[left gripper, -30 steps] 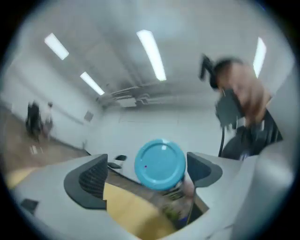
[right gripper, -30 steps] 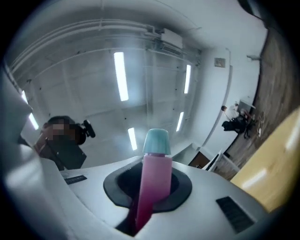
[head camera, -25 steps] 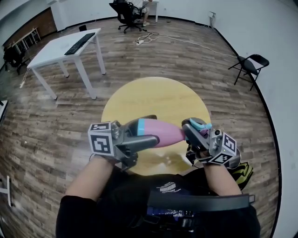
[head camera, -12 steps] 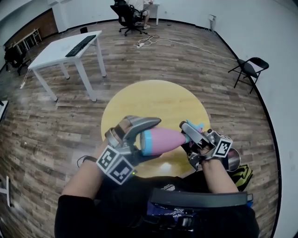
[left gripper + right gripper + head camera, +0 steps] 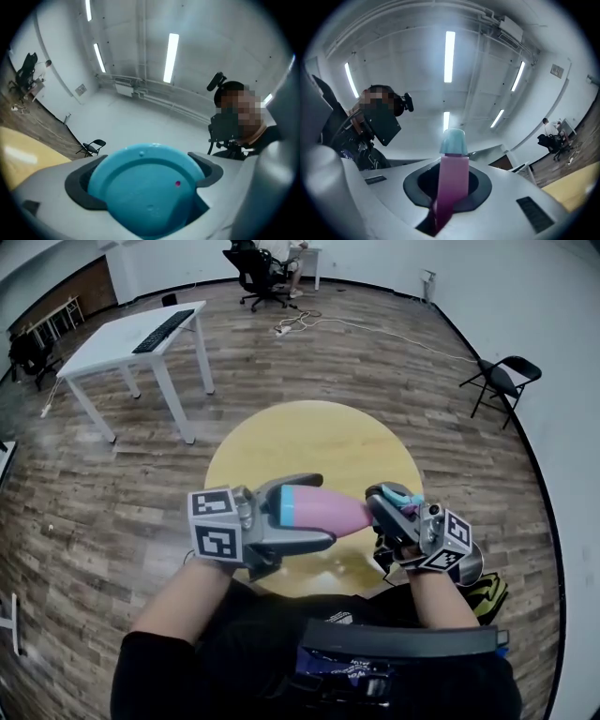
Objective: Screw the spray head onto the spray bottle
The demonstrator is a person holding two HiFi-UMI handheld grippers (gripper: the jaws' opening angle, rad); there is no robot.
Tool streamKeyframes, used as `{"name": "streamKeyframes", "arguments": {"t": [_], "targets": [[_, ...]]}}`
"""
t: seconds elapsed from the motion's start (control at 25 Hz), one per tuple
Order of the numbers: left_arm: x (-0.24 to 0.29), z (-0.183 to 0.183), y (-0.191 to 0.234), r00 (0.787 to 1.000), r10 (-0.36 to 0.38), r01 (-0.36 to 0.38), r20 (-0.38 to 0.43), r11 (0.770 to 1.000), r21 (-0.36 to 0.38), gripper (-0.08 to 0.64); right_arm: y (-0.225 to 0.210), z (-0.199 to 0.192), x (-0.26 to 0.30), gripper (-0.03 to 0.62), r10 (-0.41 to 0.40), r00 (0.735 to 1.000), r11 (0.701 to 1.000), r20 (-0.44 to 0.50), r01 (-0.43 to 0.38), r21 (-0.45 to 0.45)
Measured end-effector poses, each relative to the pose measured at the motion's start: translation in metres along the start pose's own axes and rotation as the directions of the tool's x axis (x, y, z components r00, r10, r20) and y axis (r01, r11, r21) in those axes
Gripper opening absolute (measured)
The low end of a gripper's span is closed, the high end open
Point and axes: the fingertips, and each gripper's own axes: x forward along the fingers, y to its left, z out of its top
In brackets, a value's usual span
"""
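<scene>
A pink spray bottle (image 5: 323, 512) with a blue base lies level above the near edge of the round yellow table (image 5: 314, 442). My left gripper (image 5: 305, 510) is shut on its base end; the left gripper view is filled by the blue base (image 5: 143, 187) between the jaws. The bottle's neck points right into the spray head (image 5: 398, 495), blue and pink, and my right gripper (image 5: 392, 521) is shut on that head. In the right gripper view the pink head with its light blue tip (image 5: 452, 164) stands between the jaws. Where neck and head join is hidden.
A white desk (image 5: 141, 338) with a keyboard stands at the back left. A black folding chair (image 5: 502, 371) is at the right wall, an office chair (image 5: 258, 268) at the far back. A yellow-black bag (image 5: 489, 587) lies by my right arm. Cables run over the wood floor.
My left gripper rolled its marker cube downward half a second ago and has rolled back to the left, with the bottle in it. The right gripper has stayed nearly still on the spray head.
</scene>
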Motion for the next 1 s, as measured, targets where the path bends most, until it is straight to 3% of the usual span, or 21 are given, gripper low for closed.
{"name": "streamKeyframes", "arguments": {"t": [0.08,0.12,0.16,0.2,0.24,0.28,0.32,0.36,0.4,0.44,0.48,0.52,0.56,0.6,0.64,0.68,0.76,0.84,0.92,0.96,1.0], "targets": [[0.003,-0.010,-0.009,0.991,0.043,-0.005,-0.127,0.959,0.282,0.541,-0.013,-0.005,-0.004,0.035,-0.014,1.000,0.989,0.007,0.013,0.145],[0.004,-0.020,-0.011,0.969,0.118,0.006,-0.217,0.867,0.499,0.541,-0.022,-0.010,-0.007,0.035,-0.020,1.000,0.967,0.009,0.017,0.253],[0.002,-0.033,-0.010,0.927,0.238,0.047,-0.291,0.694,0.718,0.541,-0.030,-0.018,-0.010,0.035,-0.024,1.000,0.927,0.009,0.019,0.374],[-0.001,-0.046,-0.006,0.870,0.380,0.125,-0.315,0.448,0.885,0.541,-0.035,-0.027,-0.012,0.035,-0.028,1.000,0.869,0.007,0.021,0.495],[-0.004,-0.058,0.001,0.814,0.503,0.227,-0.289,0.181,0.957,0.541,-0.038,-0.036,-0.012,0.037,-0.036,0.999,0.802,0.003,0.027,0.597],[-0.007,-0.067,0.007,0.777,0.580,0.312,-0.245,-0.018,0.950,0.541,-0.039,-0.043,-0.014,0.037,-0.048,0.999,0.747,-0.005,0.040,0.664],[-0.009,-0.071,0.012,0.764,0.607,0.345,-0.218,-0.099,0.934,0.545,-0.040,-0.048,-0.015,0.037,-0.062,0.998,0.718,-0.014,0.054,0.694],[-0.010,-0.071,0.015,0.772,0.598,0.315,-0.213,-0.070,0.946,0.546,-0.042,-0.049,-0.016,0.035,-0.077,0.997,0.713,-0.015,0.066,0.698],[-0.013,-0.063,0.016,0.797,0.565,0.228,-0.213,0.044,0.973,0.543,-0.043,-0.046,-0.016,0.035,-0.090,0.996,0.726,-0.002,0.068,0.685],[-0.018,-0.050,0.018,0.839,0.505,0.094,-0.204,0.234,0.968,0.543,-0.044,-0.039,-0.017,0.035,-0.104,0.994,0.750,0.030,0.059,0.659],[-0.026,-0.030,0.019,0.893,0.417,-0.055,-0.171,0.478,0.877,0.544,-0.046,-0.028,-0.018,0.035,-0.119,0.990,0.781,0.076,0.046,0.623],[-0.036,-0.009,0.022,0.944,0.315,-0.168,-0.101,0.719,0.674,0.552,-0.048,-0.015,-0.020,0.035,-0.133,0.984,0.816,0.122,0.039,0.576],[-0.046,0.011,0.025,0.975,0.222,-0.203,-0.002,0.895,0.397,0.552,-0.048,-0.003,-0.022,0.035,-0.142,0.978,0.856,0.152,0.045,0.515],[-0.055,0.025,0.029,0.983,0.152,-0.164,0.102,0.980,0.117,0.552,-0.046,0.005,-0.023,0.034,-0.143,0.978,0.897,0.154,0.062,0.438],[-0.059,0.032,0.031,0.978,0.104,-0.086,0.183,0.991,-0.101,0.552,-0.040,0.009,-0.022,0.034,-0.136,0.982,0.934,0.131,0.083,0.347],[-0.057,0.031,0.032,0.973,0.073,-0.020,0.221,0.972,-0.235,0.554,-0.034,0.010,-0.020,0.033,-0.124,0.988,0.964,0.090,0.098,0.248],[-0.034,0.010,0.027,0.987,0.044,0.004,0.155,0.956,-0.294,0.552,-0.019,0.001,-0.013,0.033,-0.091,0.996,0.992,0.002,0.091,0.085],[-0.009,-0.010,0.018,0.999,0.032,-0.025,0.031,0.978,-0.206,0.552,-0.009,-0.010,-0.005,0.034,-0.054,0.998,0.998,-0.039,0.055,0.035],[0.000,-0.013,0.009,0.999,0.033,-0.035,-0.032,0.998,-0.049,0.552,-0.013,-0.013,-0.007,0.037,-0.041,0.999,0.994,-0.020,0.043,0.097],[0.002,-0.015,0.004,0.996,0.047,-0.040,-0.082,0.995,0.087,0.551,-0.017,-0.013,-0.008,0.037,-0.040,0.999,0.985,-0.004,0.040,0.165],[0.004,-0.021,-0.002,0.985,0.083,-0.039,-0.152,0.961,0.275,0.549,-0.020,-0.014,-0.009,0.037,-0.037,0.999,0.967,0.012,0.032,0.254]]}}
